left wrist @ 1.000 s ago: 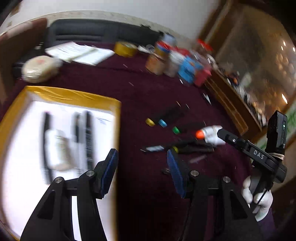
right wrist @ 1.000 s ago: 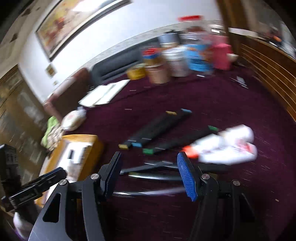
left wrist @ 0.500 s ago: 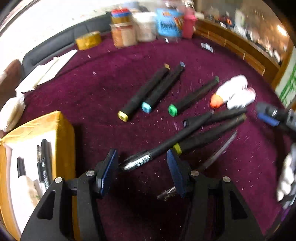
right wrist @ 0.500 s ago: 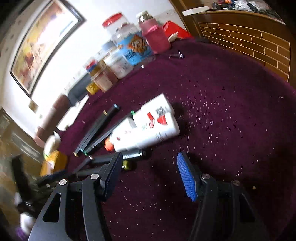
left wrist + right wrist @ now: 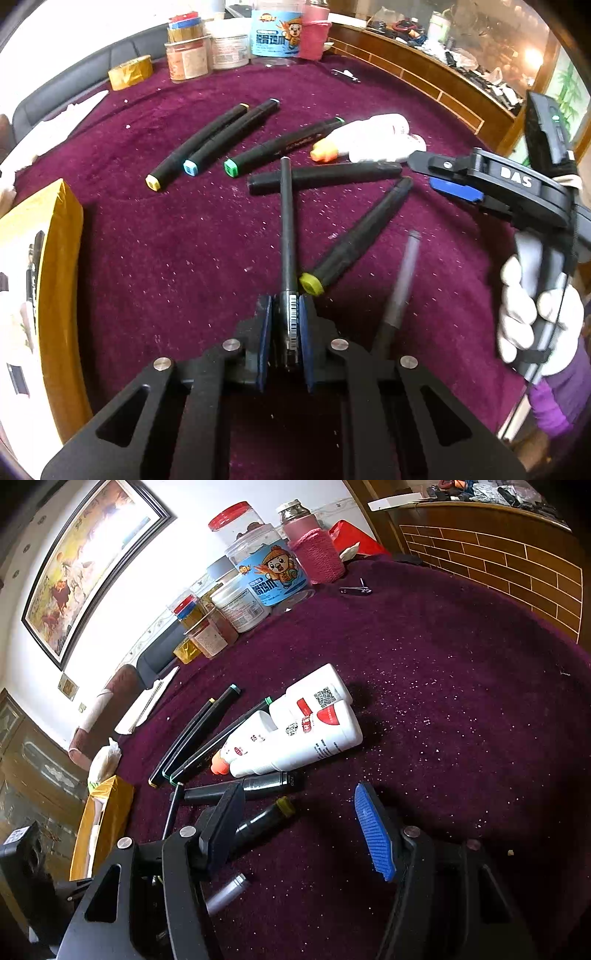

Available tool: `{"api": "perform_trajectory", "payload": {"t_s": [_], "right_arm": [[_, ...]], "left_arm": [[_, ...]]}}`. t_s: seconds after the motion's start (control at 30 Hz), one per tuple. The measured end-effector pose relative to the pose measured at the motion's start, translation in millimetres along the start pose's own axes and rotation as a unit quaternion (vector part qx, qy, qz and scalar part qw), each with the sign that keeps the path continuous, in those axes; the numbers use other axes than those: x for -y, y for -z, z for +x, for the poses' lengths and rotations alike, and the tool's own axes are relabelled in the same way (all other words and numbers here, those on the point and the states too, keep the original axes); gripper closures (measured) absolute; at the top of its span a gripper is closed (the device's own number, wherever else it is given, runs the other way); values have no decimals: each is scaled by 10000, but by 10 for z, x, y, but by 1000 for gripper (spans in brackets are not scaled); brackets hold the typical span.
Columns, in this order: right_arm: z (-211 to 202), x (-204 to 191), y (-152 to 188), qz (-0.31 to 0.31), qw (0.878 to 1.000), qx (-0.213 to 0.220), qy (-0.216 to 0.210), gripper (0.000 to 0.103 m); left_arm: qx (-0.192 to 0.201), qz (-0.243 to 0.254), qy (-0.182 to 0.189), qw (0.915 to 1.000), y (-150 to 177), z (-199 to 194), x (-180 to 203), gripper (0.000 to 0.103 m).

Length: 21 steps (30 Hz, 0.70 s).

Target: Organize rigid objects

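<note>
Left gripper point(image 5: 284, 325) has just clamped onto the slim black pen point(image 5: 286, 229) at its barcode end; light, stiff, slippery, probably droops.

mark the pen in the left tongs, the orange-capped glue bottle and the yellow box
pen point(image 5: 286, 236), left wrist view, mid-barrel ahead of the tongs
glue bottle point(image 5: 291, 751), right wrist view, white body
yellow box point(image 5: 61, 280), left wrist view, outer side wall
</note>
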State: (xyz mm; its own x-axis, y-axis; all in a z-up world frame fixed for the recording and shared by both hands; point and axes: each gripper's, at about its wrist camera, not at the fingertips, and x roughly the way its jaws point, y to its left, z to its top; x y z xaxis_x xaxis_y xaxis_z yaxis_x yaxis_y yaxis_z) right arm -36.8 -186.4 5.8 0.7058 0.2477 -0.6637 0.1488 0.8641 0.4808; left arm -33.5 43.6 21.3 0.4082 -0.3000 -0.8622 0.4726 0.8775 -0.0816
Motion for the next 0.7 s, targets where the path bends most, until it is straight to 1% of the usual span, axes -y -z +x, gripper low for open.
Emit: {"api": "perform_trajectory", "payload": {"t_s": [0.1, 0.2, 0.3, 0.5, 0.7], "right_arm": [[4, -14, 7, -36, 10000, 1, 33, 46], [7, -15, 5, -39, 10000, 1, 37, 46], [10, -17, 6, -51, 10000, 2, 49, 46], [10, -17, 4, -51, 10000, 0, 49, 46], [14, -23, 11, -77, 9999, 4, 84, 45]], "left_arm": [[86, -176, -52, 9998, -42, 29, -26, 91], [207, -131, -247, 9994, -74, 63, 22, 91], [243, -101, -401, 9988, -26, 50, 55, 92], [232, -361, -496, 9978, 98, -22, 28, 92], [295, -454, -620, 9966, 17, 37, 51, 90]]}}
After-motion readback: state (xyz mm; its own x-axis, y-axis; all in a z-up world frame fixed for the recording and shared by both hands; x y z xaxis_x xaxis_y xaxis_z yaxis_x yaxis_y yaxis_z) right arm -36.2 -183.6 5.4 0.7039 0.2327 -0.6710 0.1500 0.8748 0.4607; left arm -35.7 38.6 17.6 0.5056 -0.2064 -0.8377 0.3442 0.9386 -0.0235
